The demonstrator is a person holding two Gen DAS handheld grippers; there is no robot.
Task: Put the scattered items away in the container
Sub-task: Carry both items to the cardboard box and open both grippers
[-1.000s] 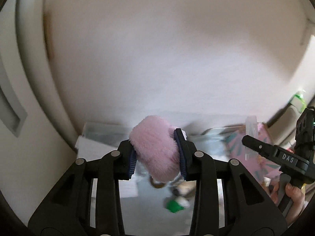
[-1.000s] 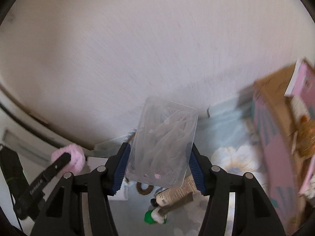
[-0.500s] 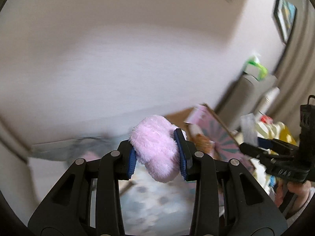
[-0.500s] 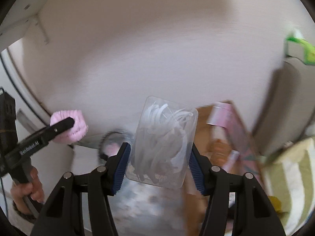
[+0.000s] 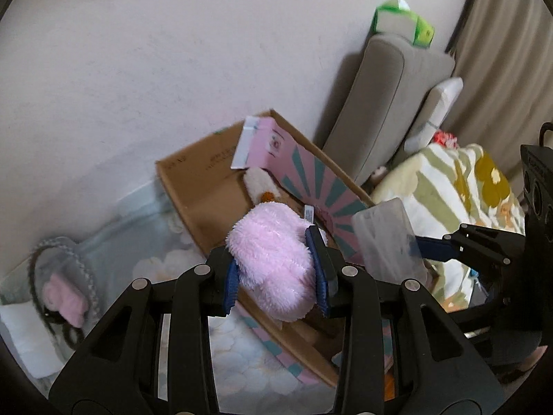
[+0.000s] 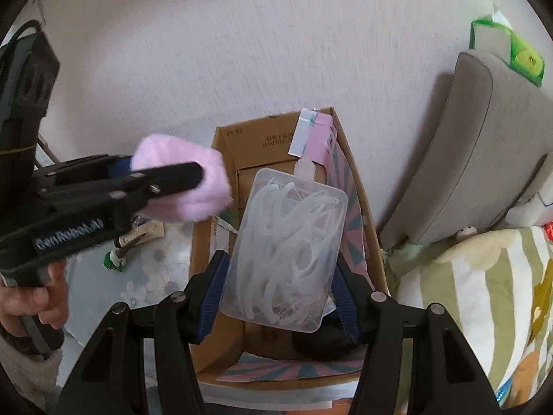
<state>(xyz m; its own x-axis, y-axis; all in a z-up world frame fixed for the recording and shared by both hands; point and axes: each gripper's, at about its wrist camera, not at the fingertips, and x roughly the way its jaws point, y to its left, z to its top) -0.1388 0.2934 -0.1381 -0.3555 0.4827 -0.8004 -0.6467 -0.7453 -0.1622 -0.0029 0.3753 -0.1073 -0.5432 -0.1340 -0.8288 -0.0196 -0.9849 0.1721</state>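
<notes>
At far left the surface wears a pale floral cloth [image 5: 162,263], where a headband [image 5: 62,269] lies around something pink, a white pad under it. In the right wrist view a tube [image 6: 141,235] and a small green-and-white item [image 6: 114,263] also lie on the cloth. A plain off-white wall [image 5: 138,69] backs everything.

The left gripper [image 5: 276,269] has its fingers closed on a pink puff [image 5: 273,259], held above the near edge of the open cardboard box [image 5: 207,186]. The box stands on the cloth against the wall; a pink card [image 5: 266,145] leans inside it, with a cream plush [image 5: 259,186] below.

The right gripper [image 6: 281,294] has its fingers clamped on a clear case [image 6: 287,252] of white pieces, directly over the box's opening.

Right of the box, a grey cushion [image 5: 380,103] leans on the wall, a green tissue pack [image 5: 401,20] on top. A striped floral blanket [image 5: 449,186] lies in front, a beige curtain [image 5: 501,52] at far right.
</notes>
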